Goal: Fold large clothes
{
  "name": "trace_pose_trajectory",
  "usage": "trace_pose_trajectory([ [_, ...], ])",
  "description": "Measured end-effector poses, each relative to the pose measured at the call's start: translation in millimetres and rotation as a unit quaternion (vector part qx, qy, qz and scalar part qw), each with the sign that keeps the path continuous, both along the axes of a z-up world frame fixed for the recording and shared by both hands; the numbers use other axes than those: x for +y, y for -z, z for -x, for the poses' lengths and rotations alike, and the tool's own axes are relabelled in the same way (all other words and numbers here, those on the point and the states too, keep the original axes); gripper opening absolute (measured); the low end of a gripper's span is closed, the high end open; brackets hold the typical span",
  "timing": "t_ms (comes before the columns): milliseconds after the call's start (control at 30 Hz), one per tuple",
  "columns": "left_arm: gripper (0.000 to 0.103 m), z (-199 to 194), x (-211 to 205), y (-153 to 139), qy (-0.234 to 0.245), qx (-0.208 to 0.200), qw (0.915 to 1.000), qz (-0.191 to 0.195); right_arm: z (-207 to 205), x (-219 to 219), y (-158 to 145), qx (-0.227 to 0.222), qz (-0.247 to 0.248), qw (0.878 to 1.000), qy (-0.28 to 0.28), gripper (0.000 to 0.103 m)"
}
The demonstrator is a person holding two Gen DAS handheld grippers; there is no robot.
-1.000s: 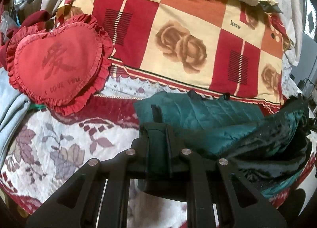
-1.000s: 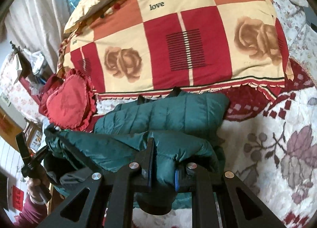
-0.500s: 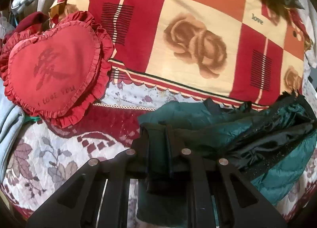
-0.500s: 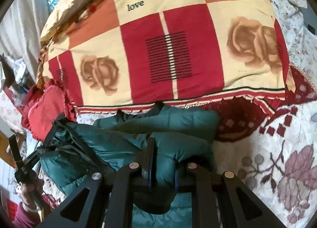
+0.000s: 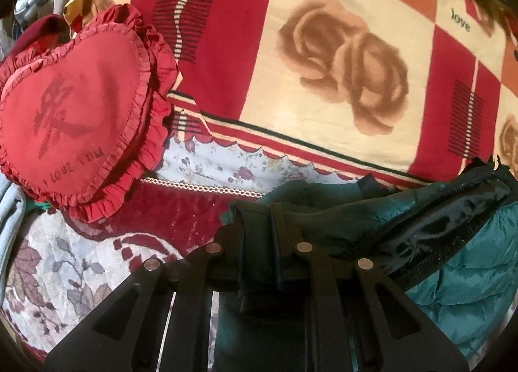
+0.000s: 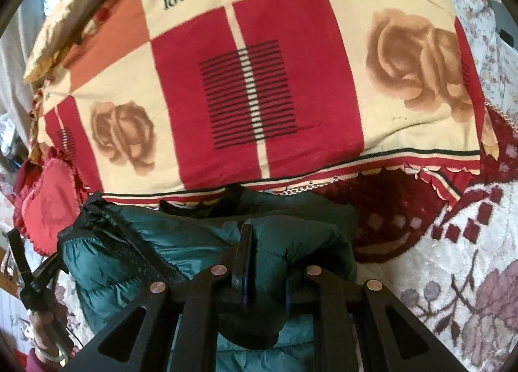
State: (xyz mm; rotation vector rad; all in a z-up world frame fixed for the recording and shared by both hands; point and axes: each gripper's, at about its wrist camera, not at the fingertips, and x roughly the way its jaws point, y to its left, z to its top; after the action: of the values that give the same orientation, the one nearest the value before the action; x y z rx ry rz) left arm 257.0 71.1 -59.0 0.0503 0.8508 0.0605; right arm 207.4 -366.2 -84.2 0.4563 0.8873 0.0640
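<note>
Jacket [image 6: 181, 242] first: your teal quilted puffer fills the lower centre of the right wrist frame and the lower right of the left wrist frame [image 5: 459, 291]. It lies bunched on the floral bedspread [image 6: 469, 242], just below the edge of the checked rose blanket [image 6: 259, 80]. Its padded shell is gathered into thick folds, and a glossy black lining strip with a dark zipper band runs diagonally along the opened edge.

Behind it, the blanket covers the upper half of both frames, in red, cream and orange squares with brown roses and the word "love".

At the left of the left wrist frame you see the red heart-shaped frilled cushion [image 5: 74, 113], resting on the bedspread beside the blanket.

Your left gripper [image 5: 257, 226] is clamped on a dark fold of the jacket, fabric filling the space between its fingers. Your right gripper [image 6: 265, 255] pinches a puffy teal fold the same way, at the lower centre.
</note>
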Motion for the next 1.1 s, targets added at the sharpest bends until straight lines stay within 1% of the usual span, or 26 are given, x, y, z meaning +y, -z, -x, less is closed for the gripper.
trace_pose_trajectory([
  [267, 0.013, -13.1, -3.1, 22.0, -0.007, 0.01, 0.9999, -0.008, -15.0, 0.4, 24.4, 0.02, 0.004, 1.0, 0.008, 0.014],
  [467, 0.013, -21.2, -3.2, 35.7, -0.014, 0.018, 0.9997, -0.008, -27.3, 5.3, 38.6, 0.031, 0.014, 0.999, 0.016, 0.014],
  [600, 0.013, -24.7, -3.9, 42.7, -0.015, 0.022, 0.9996, -0.012, -32.4, 4.7, 50.2, 0.043, 0.007, 0.999, 0.021, 0.014],
  [700, 0.014, -26.0, -4.2, 47.4, -0.018, 0.026, 0.9994, -0.012, -32.4, 1.9, 55.9, 0.044, -0.009, 0.999, 0.03, 0.014],
  [800, 0.014, -26.4, 1.2, 47.6, -0.027, 0.026, 0.9993, 0.011, -32.3, 1.8, 52.4, 0.043, -0.007, 0.999, 0.022, 0.017],
  [867, 0.015, -27.1, 7.3, 46.1, -0.034, 0.029, 0.9983, 0.037, -31.2, 4.5, 45.0, 0.038, 0.004, 0.999, 0.014, 0.019],
  [967, 0.017, -26.1, 14.4, 38.5, -0.036, 0.033, 0.9966, 0.067, -25.2, 8.8, 27.3, 0.022, 0.018, 1.0, 0.006, 0.026],
  [1033, 0.019, -23.1, 17.5, 30.5, -0.035, 0.029, 0.9957, 0.08, -21.7, 12.2, 18.1, 0.015, 0.025, 1.0, 0.0, 0.033],
  [1100, 0.019, -20.1, 19.9, 22.5, -0.034, 0.026, 0.9951, 0.089, -19.0, 17.0, 9.8, 0.009, 0.037, 0.999, -0.006, 0.035],
])
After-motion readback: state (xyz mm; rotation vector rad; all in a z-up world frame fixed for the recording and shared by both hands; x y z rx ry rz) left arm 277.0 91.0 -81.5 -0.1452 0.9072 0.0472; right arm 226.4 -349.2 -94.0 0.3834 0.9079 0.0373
